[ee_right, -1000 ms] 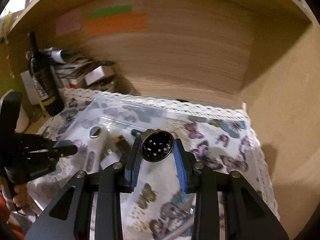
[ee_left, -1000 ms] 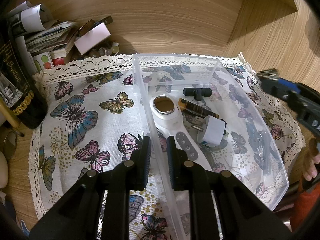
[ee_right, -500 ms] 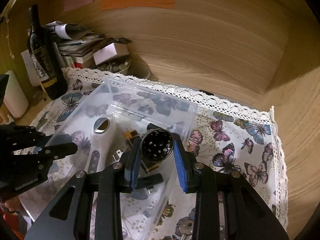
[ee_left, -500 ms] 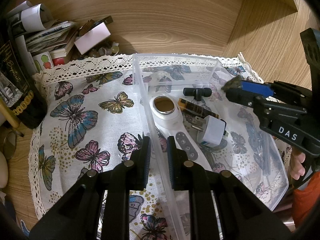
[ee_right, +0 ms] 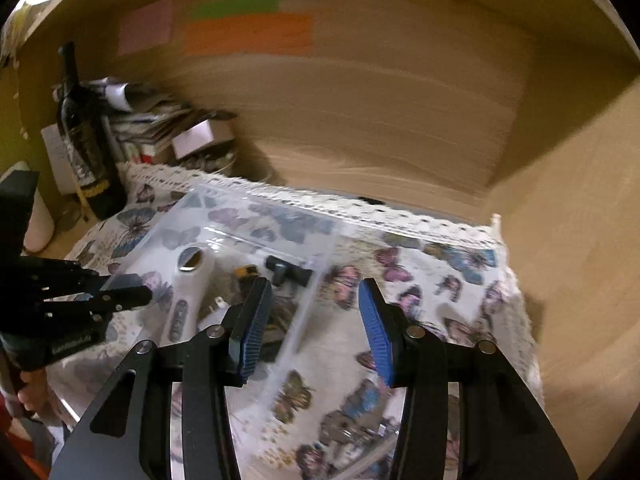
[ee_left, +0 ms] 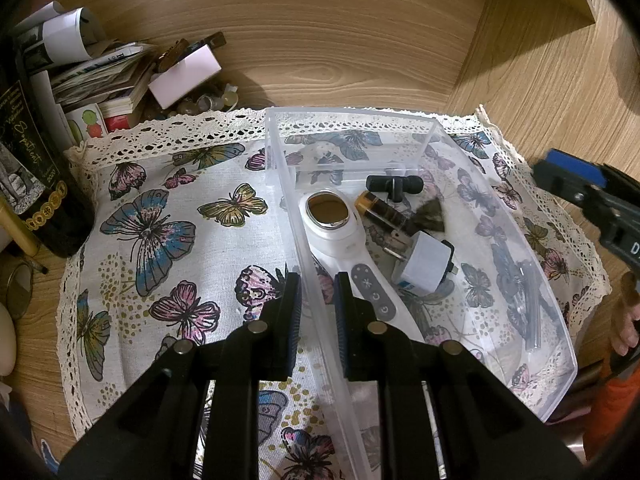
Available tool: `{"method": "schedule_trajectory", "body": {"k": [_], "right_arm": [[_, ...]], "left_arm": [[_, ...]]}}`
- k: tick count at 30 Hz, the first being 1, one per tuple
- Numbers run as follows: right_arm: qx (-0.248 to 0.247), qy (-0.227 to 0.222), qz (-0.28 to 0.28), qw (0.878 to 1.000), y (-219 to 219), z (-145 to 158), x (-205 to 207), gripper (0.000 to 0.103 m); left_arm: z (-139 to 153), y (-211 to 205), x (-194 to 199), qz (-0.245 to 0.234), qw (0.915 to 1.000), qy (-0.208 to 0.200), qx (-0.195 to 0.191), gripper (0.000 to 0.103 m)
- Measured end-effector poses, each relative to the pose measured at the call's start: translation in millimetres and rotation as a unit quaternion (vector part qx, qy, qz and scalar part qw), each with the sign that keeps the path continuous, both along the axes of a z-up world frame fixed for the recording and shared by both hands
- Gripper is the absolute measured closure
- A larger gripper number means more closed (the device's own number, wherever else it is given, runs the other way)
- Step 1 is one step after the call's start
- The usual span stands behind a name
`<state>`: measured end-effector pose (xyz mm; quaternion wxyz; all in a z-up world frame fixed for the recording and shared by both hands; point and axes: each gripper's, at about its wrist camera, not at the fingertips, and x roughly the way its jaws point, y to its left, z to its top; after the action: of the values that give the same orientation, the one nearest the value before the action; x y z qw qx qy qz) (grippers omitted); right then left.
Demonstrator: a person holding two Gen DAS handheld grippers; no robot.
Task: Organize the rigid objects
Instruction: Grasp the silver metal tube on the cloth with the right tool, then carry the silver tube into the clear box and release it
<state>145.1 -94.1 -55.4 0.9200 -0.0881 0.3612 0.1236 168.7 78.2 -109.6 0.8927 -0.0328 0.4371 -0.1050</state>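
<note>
Inside clear bin (ee_left: pixel 560 344), white handheld device (ee_left: pixel 344 240) lies lengthwise, head away.

The right gripper (ee_right: pixel 316 320) hangs over the near right wall of the clear plastic bin (ee_right: pixel 304 312), its blue-padded jaws opening with nothing between them. Inside the bin lie a white handheld device (ee_right: pixel 188 280) and a small black T-shaped part (ee_right: pixel 286 270). The left gripper (ee_right: pixel 132 298) reaches in from the left. A butterfly-print cloth (ee_right: pixel 440 280) covers the surface; a dark bottle (ee_right: pixel 86 148) stands at far left.
</note>
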Motion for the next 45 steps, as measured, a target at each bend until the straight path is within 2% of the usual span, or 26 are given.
{"method": "schedule_trajectory", "body": {"k": [4, 8, 12, 16, 18, 19, 22, 29, 32, 37, 45], "right_arm": [[-0.006, 0.000, -0.042, 0.999, -26, -2, -10, 0.061], [-0.017, 0.020, -0.074, 0.997, -45, -16, -18, 0.061], [-0.020, 0.052, -0.094, 0.994, -54, -39, -29, 0.061], [0.003, 0.097, -0.091, 0.991, -56, -64, -39, 0.061], [0.008, 0.117, -0.094, 0.989, -56, -75, -40, 0.064], [0.011, 0.126, -0.096, 0.987, -58, -81, -41, 0.070], [0.030, 0.142, -0.100, 0.984, -64, -89, -46, 0.073], [0.014, 0.125, -0.115, 0.985, -68, -93, -52, 0.089], [0.046, 0.124, -0.123, 0.984, -78, -90, -52, 0.089], [0.049, 0.086, -0.139, 0.985, -84, -70, -51, 0.089], [0.053, 0.018, -0.118, 0.991, -77, -24, -43, 0.089]], "left_arm": [[0, 0, 0, 0.000, 1.0000, 0.000, 0.000, 0.088], [0, -1, 0, 0.000, 1.0000, -0.001, 0.001, 0.088], [0, -1, -1, 0.000, 1.0000, -0.001, 0.002, 0.088], [0, -2, -1, -0.002, 1.0000, -0.003, 0.005, 0.087], [0, -2, -1, -0.002, 1.0000, -0.003, 0.005, 0.087], [0, -2, -1, -0.002, 1.0000, -0.003, 0.005, 0.087], [0, -1, -1, -0.002, 1.0000, -0.002, 0.002, 0.087], [0, 0, -1, -0.002, 1.0000, -0.002, 0.001, 0.087], [0, 0, -1, -0.002, 1.0000, -0.002, 0.001, 0.087], [0, 0, -1, -0.002, 1.0000, -0.002, 0.000, 0.087], [0, 0, -1, -0.002, 1.0000, -0.001, -0.001, 0.087]]}}
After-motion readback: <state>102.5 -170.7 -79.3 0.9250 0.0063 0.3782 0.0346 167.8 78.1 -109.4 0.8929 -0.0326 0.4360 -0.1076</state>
